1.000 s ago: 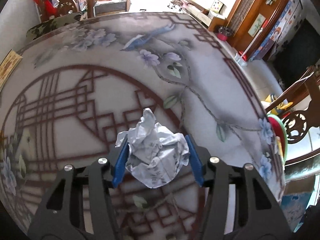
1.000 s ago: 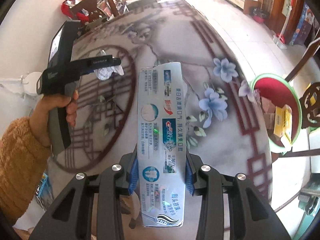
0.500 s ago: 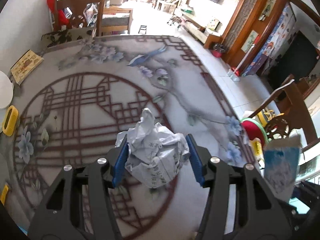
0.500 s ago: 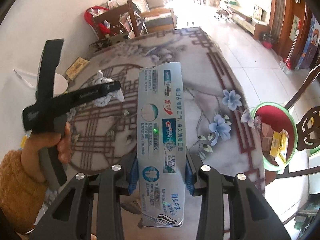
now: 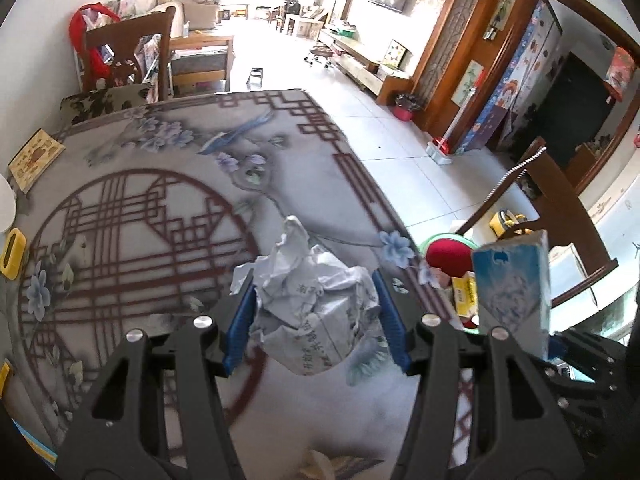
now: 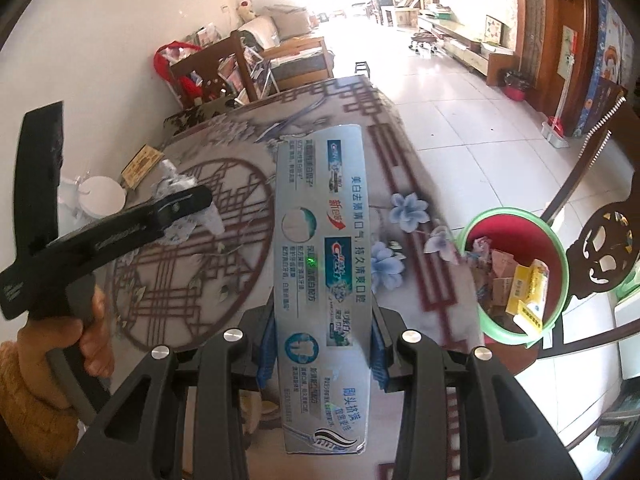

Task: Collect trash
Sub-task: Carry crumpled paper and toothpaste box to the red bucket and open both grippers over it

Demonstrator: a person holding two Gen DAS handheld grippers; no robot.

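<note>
Crumpled paper ball [image 5: 316, 312], white-grey newsprint with printed characters, is sitting clamped between the blue pads [image 5: 239, 330] of the left gripper [image 5: 316, 328], held up above the table [image 5: 140, 208], one torn corner sticking upward. Toothpaste box [image 6: 320, 280], long, silver-blue, glossy, with Chinese print, a red-blue logo and a tooth icon, is being pinched across its lower half by the right gripper [image 6: 320, 344]; jaws are closed tight on its sides, and the box is pointing forward over the table edge.

The left wrist view is showing the paper's creases close up, plus the box's end face at right, blue-white and blurred. It is catching only a slice of the trash bin [image 5: 448, 248]. The right wrist view is looking straight into the bin: green rim [image 6: 560, 292], red inside, yellow and tan cartons lying in it, standing on the floor just beside the table, right of the box. That view is also showing a hand [image 6: 86, 332] in an orange fuzzy sleeve [image 6: 28, 412] gripping the left gripper's handle, the paper ball peeking past its finger.

The table is wearing a grey cloth with a dark red lattice circle, blue flowers and a bird. A white plate [image 6: 100, 198] and a yellow framed card [image 5: 36, 160] are sitting at its far left. A wooden chair [image 5: 128, 60] with red fabric is standing behind. The floor is pale tile, with wood-panelled walls at right and bright light at the far end.
</note>
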